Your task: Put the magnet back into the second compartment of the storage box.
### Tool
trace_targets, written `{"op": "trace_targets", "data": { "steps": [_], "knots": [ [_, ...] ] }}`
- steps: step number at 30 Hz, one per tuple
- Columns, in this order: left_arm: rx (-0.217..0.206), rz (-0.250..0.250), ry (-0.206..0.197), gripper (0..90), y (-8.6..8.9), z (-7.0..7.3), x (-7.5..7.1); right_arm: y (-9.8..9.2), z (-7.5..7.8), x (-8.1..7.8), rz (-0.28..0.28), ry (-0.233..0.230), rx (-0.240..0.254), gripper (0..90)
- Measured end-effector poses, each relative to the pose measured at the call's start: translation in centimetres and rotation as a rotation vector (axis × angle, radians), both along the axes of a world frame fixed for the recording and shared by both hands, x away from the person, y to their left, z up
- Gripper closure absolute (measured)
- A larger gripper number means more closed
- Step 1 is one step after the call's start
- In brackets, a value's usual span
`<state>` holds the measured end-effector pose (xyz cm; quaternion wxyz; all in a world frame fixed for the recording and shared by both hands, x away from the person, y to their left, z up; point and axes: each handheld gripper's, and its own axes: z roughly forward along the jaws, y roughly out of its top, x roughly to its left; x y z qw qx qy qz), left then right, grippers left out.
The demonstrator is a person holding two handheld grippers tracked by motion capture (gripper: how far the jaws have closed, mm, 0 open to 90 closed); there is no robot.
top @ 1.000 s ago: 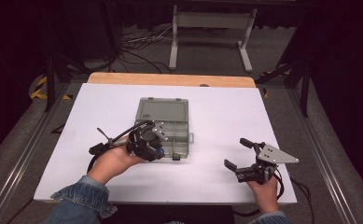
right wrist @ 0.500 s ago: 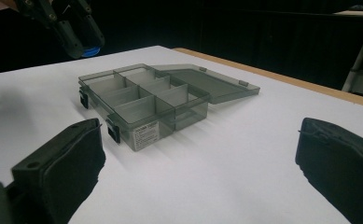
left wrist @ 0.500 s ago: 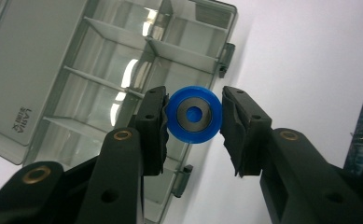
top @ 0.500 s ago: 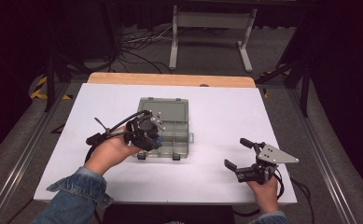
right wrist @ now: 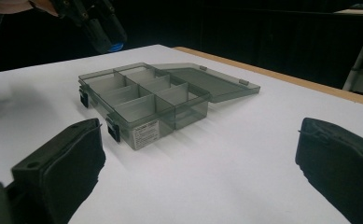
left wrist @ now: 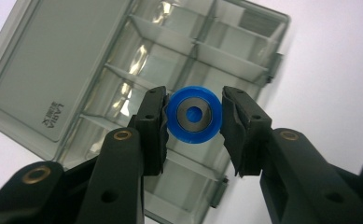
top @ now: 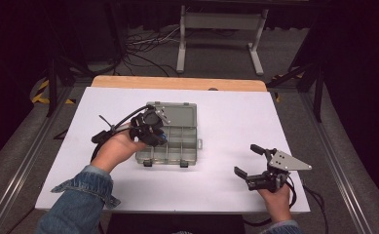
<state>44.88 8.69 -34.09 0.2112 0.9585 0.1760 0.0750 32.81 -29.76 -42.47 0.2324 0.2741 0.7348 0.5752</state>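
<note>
High view shows my left gripper (top: pixel 153 127) hanging over the left part of the grey compartment box (top: pixel 177 141), which sits open on the white table (top: pixel 226 190), its lid laid flat on the far side. My left gripper view looks straight down along the jaws: they are clamped on a blue ring (left wrist: pixel 192 114) with a dark grey metal face and a small blue centre hole, one pad (left wrist: pixel 155 122) pressing each side of it. The ring hangs above the box's dividers, over the middle row of compartments next to the lid edge; I cannot tell exactly which cell lies beneath it, and it is not touching the box.

My right gripper (top: pixel 250 160) rests near the right front corner of the table, well apart from the box, with its jaws spread wide and nothing between them. In the right gripper view the box (right wrist: pixel 146 100) stands ahead between the two black jaws, its compartments looking empty, and my left gripper (right wrist: pixel 102 28) shows at the top left with a bit of blue at its tip.

Writing: the lid carries small raised lettering in one corner, seen sideways in the left gripper view, reading something like "LARIA" with smaller characters beside it that I cannot make out. A white sticker (right wrist: pixel 145 132) with fine print sits on the box's front wall; it is too small to read.
</note>
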Motion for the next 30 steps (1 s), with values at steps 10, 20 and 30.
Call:
{"op": "trace_targets", "data": {
  "steps": [10,20,30],
  "knots": [
    [-0.006,0.047,0.013,62.2,0.1,-1.0,2.2,0.0,0.0,0.1,0.004,-0.001,0.0,1.5],
    [-0.003,0.098,0.027,62.2,0.2,-2.1,4.1,0.0,-0.1,0.1,0.006,0.008,-0.005,1.5],
    [0.001,0.121,0.022,62.1,0.2,-3.0,5.1,0.0,-0.1,0.1,0.008,0.009,-0.006,1.5]
  ]
}}
